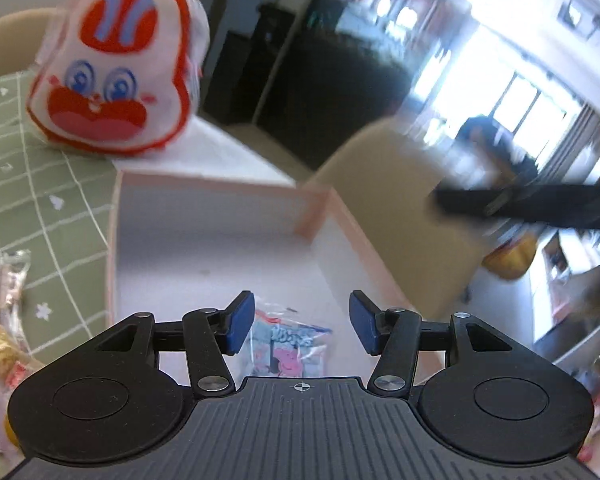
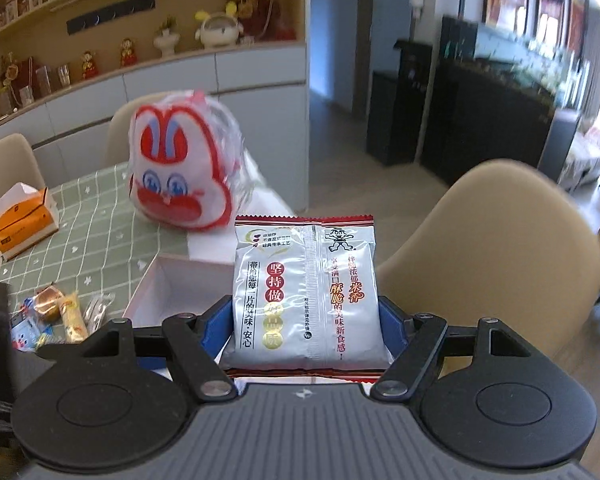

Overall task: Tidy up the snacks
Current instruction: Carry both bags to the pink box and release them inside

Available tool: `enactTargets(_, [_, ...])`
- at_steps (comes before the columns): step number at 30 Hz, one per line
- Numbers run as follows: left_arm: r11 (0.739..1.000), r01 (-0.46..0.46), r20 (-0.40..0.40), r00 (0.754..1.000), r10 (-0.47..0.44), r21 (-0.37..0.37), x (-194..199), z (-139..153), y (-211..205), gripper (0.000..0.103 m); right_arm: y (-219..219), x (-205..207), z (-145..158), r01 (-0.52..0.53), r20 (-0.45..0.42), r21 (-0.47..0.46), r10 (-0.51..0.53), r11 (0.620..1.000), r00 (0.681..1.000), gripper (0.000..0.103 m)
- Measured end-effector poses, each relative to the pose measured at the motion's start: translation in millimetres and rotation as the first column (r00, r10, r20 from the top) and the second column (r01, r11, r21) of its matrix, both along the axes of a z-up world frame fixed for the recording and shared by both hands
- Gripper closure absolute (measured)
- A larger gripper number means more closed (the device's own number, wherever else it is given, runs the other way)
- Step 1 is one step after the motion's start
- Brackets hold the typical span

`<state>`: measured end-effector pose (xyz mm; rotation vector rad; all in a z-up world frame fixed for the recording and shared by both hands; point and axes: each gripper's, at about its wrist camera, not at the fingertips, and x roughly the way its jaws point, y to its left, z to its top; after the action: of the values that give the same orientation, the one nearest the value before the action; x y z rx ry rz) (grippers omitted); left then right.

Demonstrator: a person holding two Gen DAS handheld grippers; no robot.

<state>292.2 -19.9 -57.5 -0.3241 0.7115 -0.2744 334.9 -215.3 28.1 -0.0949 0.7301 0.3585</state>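
While my right gripper (image 2: 306,328) carries a silver foil snack packet with red serrated ends (image 2: 305,292), clamped between its blue pads and raised above the near rim of the pale pink open cardboard box (image 2: 156,280), I judge the sorting only just begun. My left gripper (image 1: 300,326) hangs over that box with jaws parted and nothing between them; one small clear cartoon-printed sachet (image 1: 286,344) already lies on the box floor below it. Several wrapped snacks (image 2: 60,316) remain loose on the green checked tablecloth (image 2: 96,220), beside the box. Those, plus the packet in hand, are left.
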Motion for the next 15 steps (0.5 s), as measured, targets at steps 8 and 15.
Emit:
enactTargets(8, [0.995,-0.089,0.006,0.996,0.089,-0.043,-67,16,36,0.045,47,32,-60,-0.042,-0.153,0.038,0.047,0.998,0.987,0.029])
enactTargets(15, [0.986,-0.169,-0.049,0.984,0.169,0.002,-125,-1,60,0.045,97,58,-110,-0.119,-0.348,-0.053,0.093,0.991,0.933,0.028])
